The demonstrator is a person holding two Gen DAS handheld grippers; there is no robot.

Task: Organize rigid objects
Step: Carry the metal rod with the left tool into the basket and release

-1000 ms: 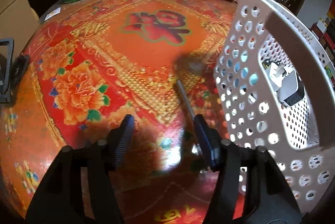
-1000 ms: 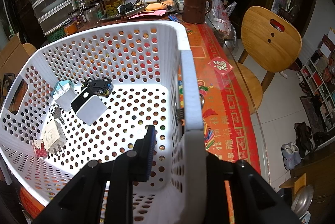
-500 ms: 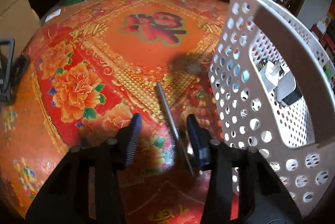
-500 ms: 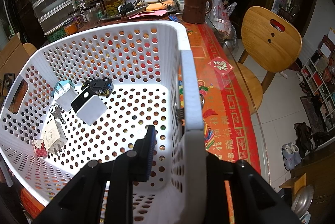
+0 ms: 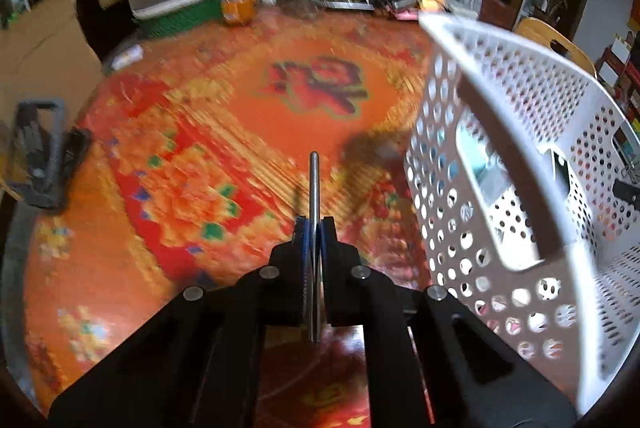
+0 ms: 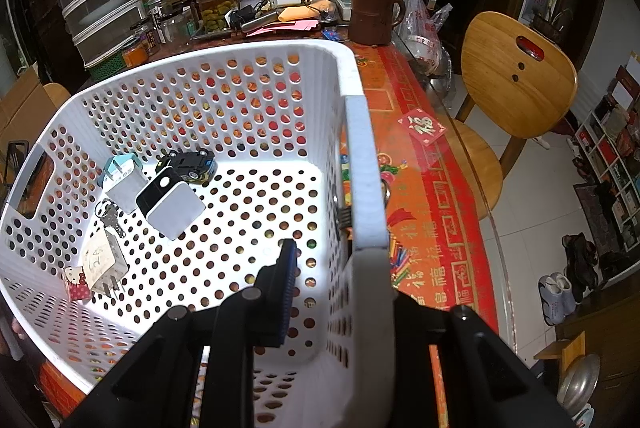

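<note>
Holding a thin metal rod point(image 5: 314, 188) tight, my left tongs point(image 5: 315, 228) have their two fingers squeezed together on it, and the rod sticks out straight ahead over the red and orange flowered tablecloth point(image 5: 192, 164). The rod is just left of the white basket point(image 5: 500, 132) with all the round holes. My right tongs point(image 6: 340, 260) sit on the basket's near wall, with one finger point(image 6: 286, 276) inside and the other hidden behind the rim, so I cannot tell how hard they pinch. Inside the basket, over on the left side, lie a black and white block point(image 6: 170, 204), a white plug point(image 6: 122, 180), a little toy car point(image 6: 188, 162), some keys point(image 6: 108, 214) and a paper tag point(image 6: 102, 260). A brown mug point(image 6: 372, 14) stands on the table beyond the basket.
</note>
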